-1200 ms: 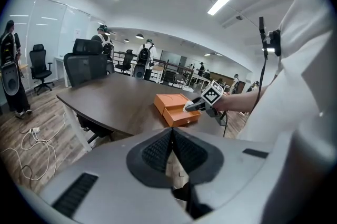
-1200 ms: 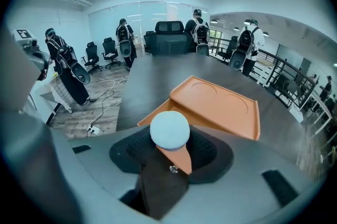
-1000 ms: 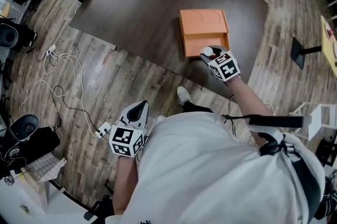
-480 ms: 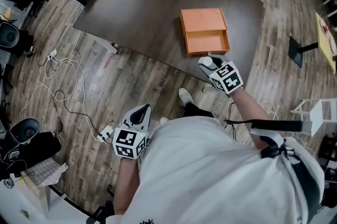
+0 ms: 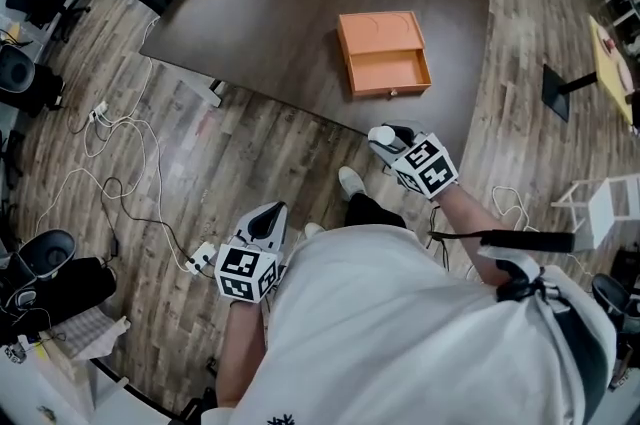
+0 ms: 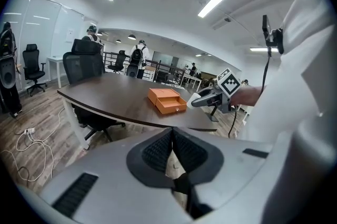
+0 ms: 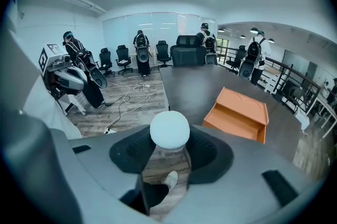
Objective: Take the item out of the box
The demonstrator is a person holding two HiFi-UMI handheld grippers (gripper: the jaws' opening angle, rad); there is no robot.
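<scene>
One white ball [image 7: 169,130], the item, is already out of the orange box [image 5: 383,53]: it sits pinched between the jaws of the right hand-held gripper [image 5: 392,145], raised clear on the near side of the box, about at the edge of the dark surface [image 5: 260,13]. The box's drawer stands pulled open and looks empty. Well away from the box, the left hand-held gripper [image 6: 172,146] hangs low with its jaws closed together on nothing. The removal itself looks done; what may remain is setting the ball down somewhere
</scene>
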